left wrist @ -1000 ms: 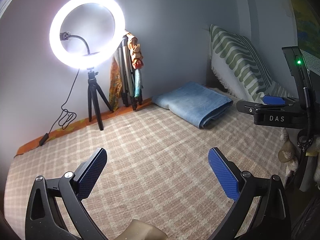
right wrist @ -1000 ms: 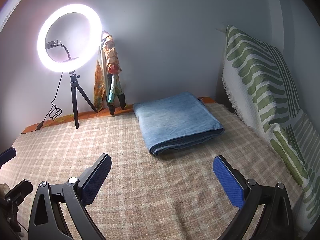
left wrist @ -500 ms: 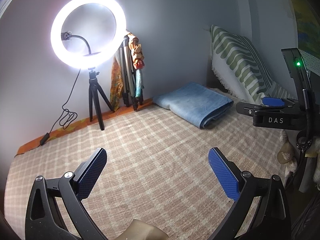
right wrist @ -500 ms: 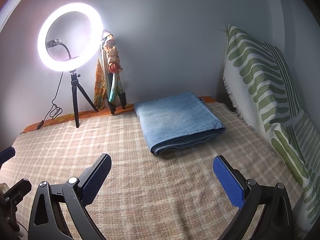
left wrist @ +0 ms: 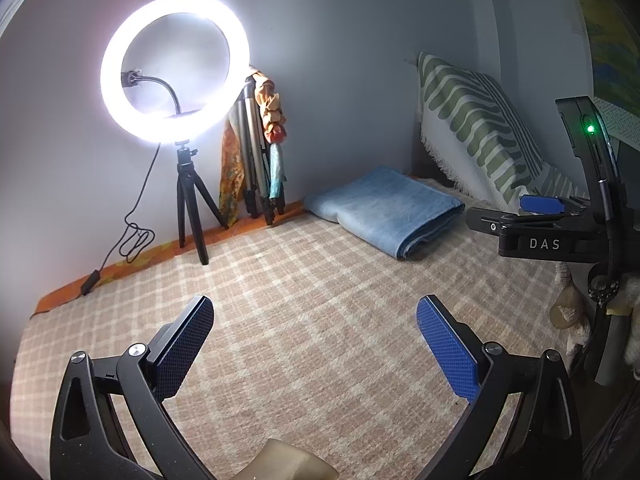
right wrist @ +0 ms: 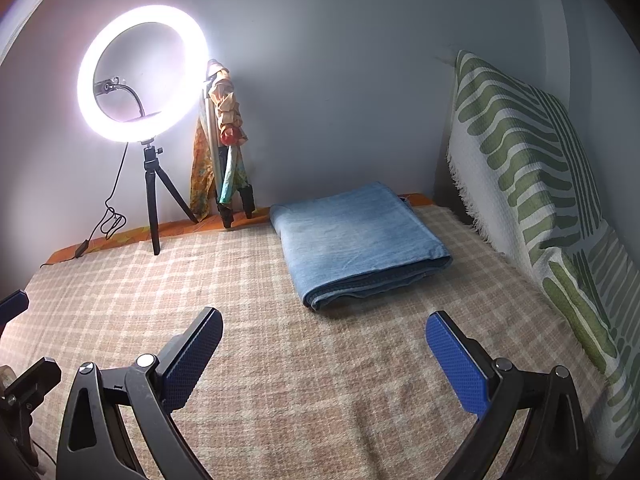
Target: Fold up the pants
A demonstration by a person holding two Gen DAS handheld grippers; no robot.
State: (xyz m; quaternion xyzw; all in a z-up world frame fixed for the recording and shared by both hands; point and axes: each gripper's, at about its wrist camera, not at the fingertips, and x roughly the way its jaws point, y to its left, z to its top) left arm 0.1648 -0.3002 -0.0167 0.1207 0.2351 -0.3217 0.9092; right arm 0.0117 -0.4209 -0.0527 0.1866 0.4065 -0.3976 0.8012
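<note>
The blue denim pants [right wrist: 358, 242] lie folded in a flat stack on the checked bedspread [right wrist: 280, 380], near the back wall. They also show in the left wrist view [left wrist: 386, 210], at the far right. My left gripper [left wrist: 314, 322] is open and empty, held over the bedspread well short of the pants. My right gripper [right wrist: 324, 338] is open and empty, just in front of the pants and apart from them. The right gripper also shows side-on in the left wrist view [left wrist: 540, 216].
A lit ring light [right wrist: 142, 76] on a small tripod stands at the back left, its cable trailing along the wall. A folded tripod with scarves [right wrist: 224, 140] leans beside it. A green-striped cushion [right wrist: 532, 184] lines the right side.
Both grippers have drifted slightly; the view has shifted a little to the right. The pants have not moved and both grippers stay open.
</note>
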